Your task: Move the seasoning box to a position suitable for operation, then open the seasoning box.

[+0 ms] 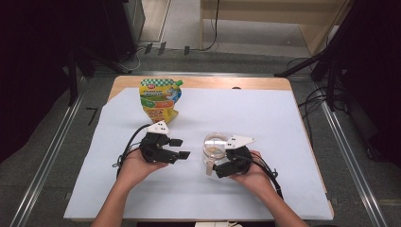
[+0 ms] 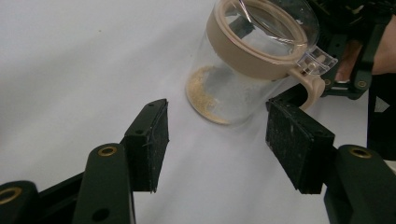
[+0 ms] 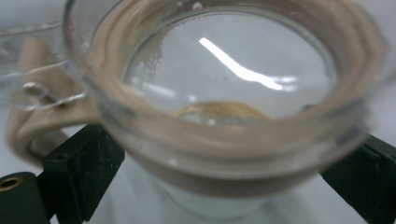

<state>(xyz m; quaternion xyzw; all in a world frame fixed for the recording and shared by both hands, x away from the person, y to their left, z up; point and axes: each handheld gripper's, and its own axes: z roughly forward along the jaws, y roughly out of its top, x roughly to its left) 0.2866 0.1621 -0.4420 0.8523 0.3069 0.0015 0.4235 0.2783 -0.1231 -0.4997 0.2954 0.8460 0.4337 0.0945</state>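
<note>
**Clear jar held at table centre, pouch standing behind**

At the left of the high view, the left gripper (image 1: 177,148) sits in the person's left hand (image 1: 137,166) with its jaws spread apart and nothing between them. In the left gripper view the jaws frame bare white sheet, with the jar just beyond their tips, slightly to the right.

Behind that gripper, near the far edge of the white sheet (image 1: 265,113), stands a yellow and green pouch (image 1: 160,100) with a corner spout. It has a red badge and printed bands, but the writing is too small to read. It is well apart from both grippers and blocks nothing.

Right of centre is the clear jar (image 1: 214,147), upright on the sheet, with a tan collar, a transparent lid, a tan loop at its side and a thin layer of tan powder on its bottom. The right gripper (image 1: 218,166) grips it: the right gripper view shows a jaw pressed against each side of the jar, below the collar.
</note>
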